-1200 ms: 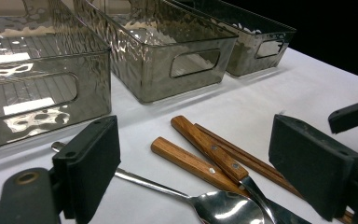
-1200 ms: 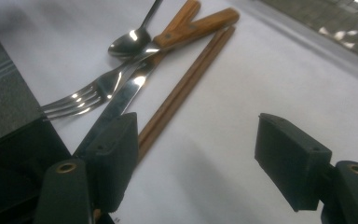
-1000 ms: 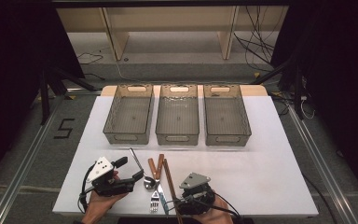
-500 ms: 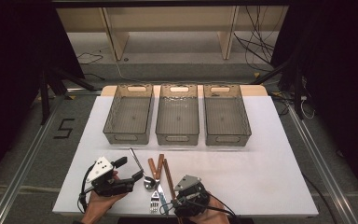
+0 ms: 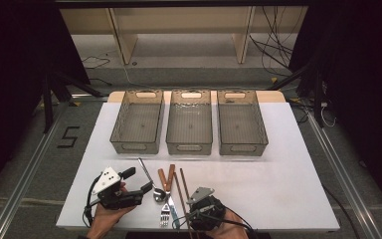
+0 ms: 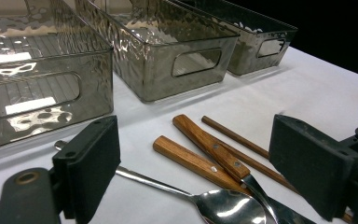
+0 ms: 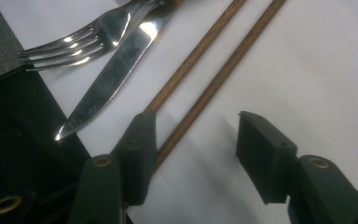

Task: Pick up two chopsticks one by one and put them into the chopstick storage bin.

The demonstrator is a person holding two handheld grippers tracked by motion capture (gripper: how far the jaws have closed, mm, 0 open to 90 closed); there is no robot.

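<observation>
The right gripper view shows the right gripper (image 7: 193, 140) low over the white table (image 7: 317, 70), at the near tips of the two wooden chopsticks (image 7: 205, 56). Its jaws have just been closing and now stand half apart, gripping nothing: one chopstick passes just inside the left jaw, while the other seems to run under or behind that same jaw. I think this is the main risk. If the jaws close from here, they may catch only one stick, or the left pad may push the outer stick sideways against the knife (image 7: 107, 79) and the fork (image 7: 70, 44), which lie just to the left. The thin round sticks can also roll away or cross inside the pads. In the high view, the chopsticks lie near the front edge, to the right of the cutlery, well apart from the three grey bins (image 5: 189, 124) at the far side. The left gripper (image 6: 196, 172) waits with released, wide jaws near the spoon (image 6: 223, 212), holding nothing.
</observation>
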